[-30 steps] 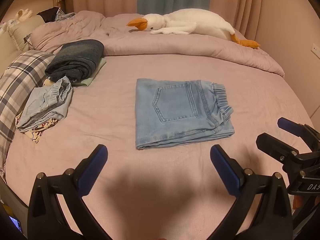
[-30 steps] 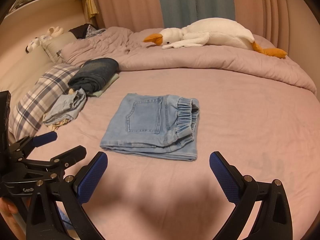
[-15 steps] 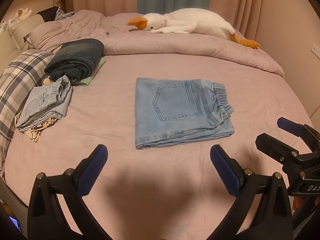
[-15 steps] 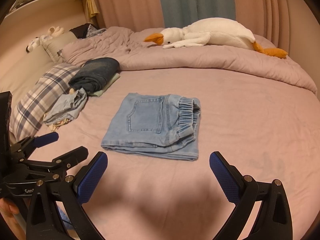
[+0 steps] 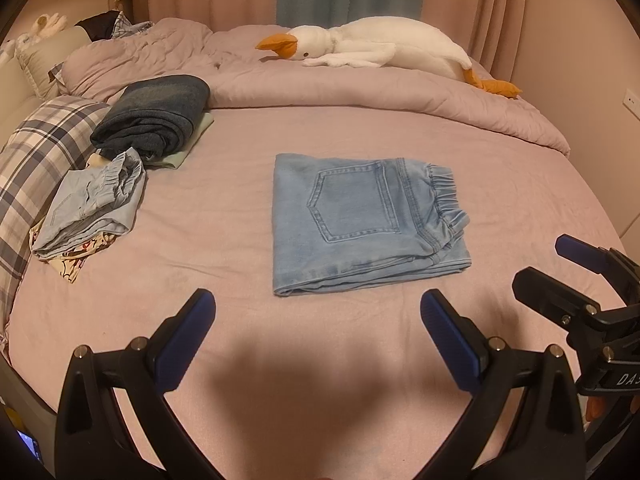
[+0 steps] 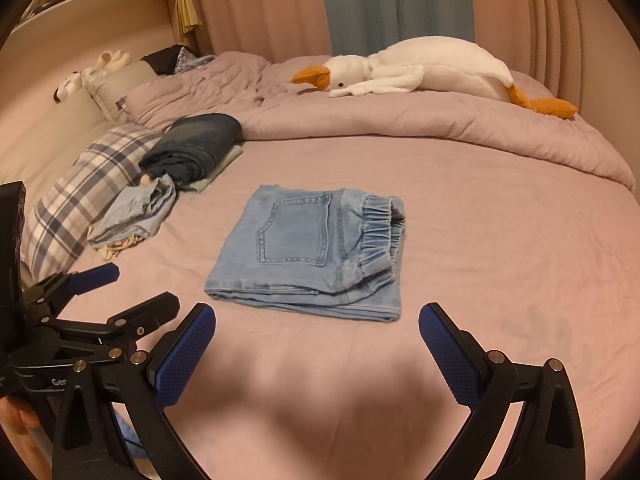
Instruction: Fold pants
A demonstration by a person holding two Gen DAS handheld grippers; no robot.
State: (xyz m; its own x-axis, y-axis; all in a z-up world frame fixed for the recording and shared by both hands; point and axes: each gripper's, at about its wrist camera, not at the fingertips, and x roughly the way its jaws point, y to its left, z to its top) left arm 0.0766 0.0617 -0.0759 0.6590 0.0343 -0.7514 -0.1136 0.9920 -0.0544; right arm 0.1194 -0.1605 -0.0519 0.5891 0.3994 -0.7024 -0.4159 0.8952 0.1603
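Observation:
Light blue denim pants point(image 5: 360, 220) lie folded into a compact rectangle on the pink bed sheet point(image 5: 224, 240), back pocket up, elastic waistband to the right. They also show in the right wrist view point(image 6: 316, 248). My left gripper point(image 5: 316, 320) is open and empty, held back near the bed's front edge, short of the pants. My right gripper point(image 6: 316, 332) is open and empty, also short of the pants. The right gripper shows at the right edge of the left wrist view point(image 5: 580, 280); the left gripper shows at the left of the right wrist view point(image 6: 104, 292).
A stack of folded dark jeans point(image 5: 156, 116) and a pile of light blue clothes point(image 5: 96, 204) lie at the left by a plaid pillow point(image 5: 36, 160). A rolled duvet point(image 5: 360, 88) with a white goose plush point(image 5: 384, 46) lies at the back.
Both grippers have drifted very slightly; the pants lie unmoved and both grippers stay open and empty.

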